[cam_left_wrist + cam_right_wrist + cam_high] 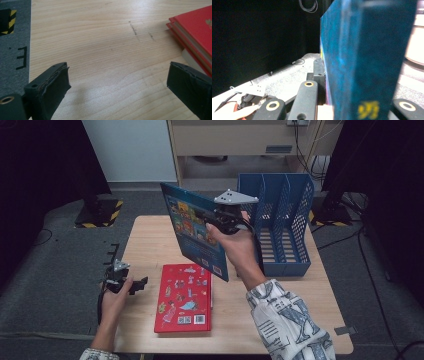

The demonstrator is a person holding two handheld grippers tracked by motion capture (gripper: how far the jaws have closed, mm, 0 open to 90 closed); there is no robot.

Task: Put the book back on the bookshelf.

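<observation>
A black mark shaped like a capital letter E, seen reversed, is printed on the grey floor mat (15,50) beside the wooden table in the left gripper view. A yellow marking on the blue book's spine (368,108) is too blurred to be read. Barcodes and small print on the red book (184,297) are too small to be read.

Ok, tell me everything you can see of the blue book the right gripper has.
The blue book is a thin hardcover with colourful cartoon art and a barcode near its lower corner. It is lifted clear of the table, held nearly upright and tilted, clamped at its edge in the right gripper. It hangs above the red book, left of the blue file rack.
</observation>
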